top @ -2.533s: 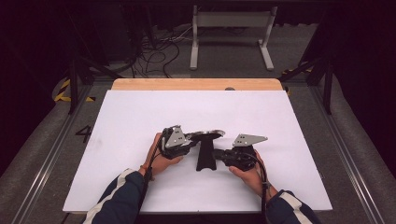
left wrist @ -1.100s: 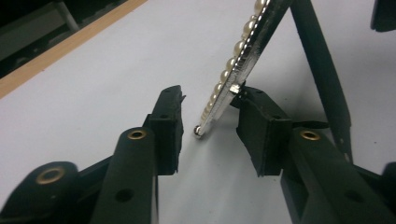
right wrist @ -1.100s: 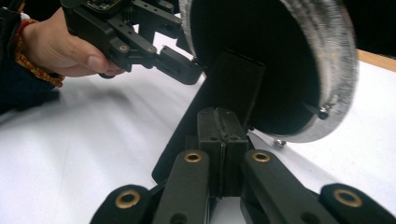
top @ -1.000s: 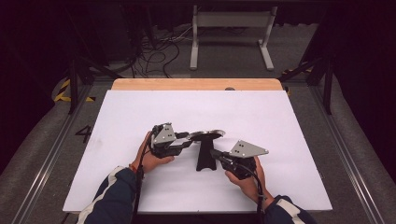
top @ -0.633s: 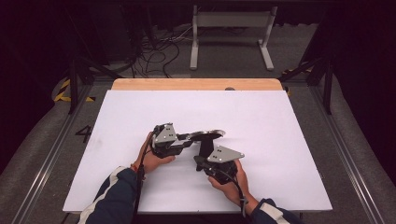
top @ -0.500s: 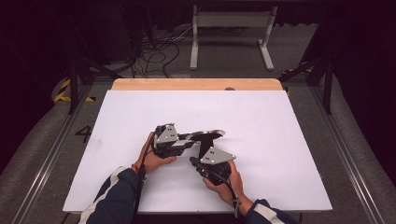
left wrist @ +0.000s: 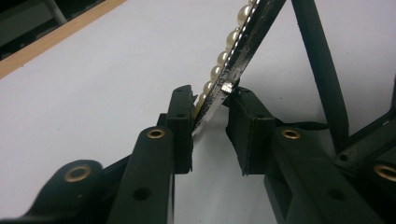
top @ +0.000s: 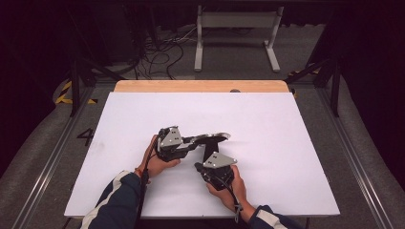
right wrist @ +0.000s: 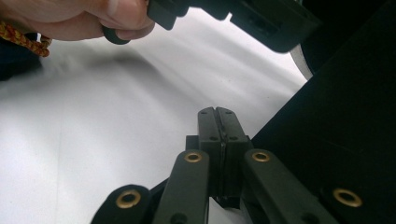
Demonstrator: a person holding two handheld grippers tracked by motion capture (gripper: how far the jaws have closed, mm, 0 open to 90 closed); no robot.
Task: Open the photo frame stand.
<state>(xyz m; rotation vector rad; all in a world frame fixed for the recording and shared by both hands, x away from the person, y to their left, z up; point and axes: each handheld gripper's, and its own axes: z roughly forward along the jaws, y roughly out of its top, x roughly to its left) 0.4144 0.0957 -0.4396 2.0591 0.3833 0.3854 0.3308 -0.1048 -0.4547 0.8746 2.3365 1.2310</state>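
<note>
one pearl-edged headband sits near the middle of the white table, its end between the left gripper jaws, which have just been closing and now touch its edge on both sides. a black strap runs just right of it. the right gripper, nearer and to the right, has its jaws pressed together on nothing. risk, i'd judge: the thin band could twist or slip from so narrow a pinch. two grippers, one headband.
</note>
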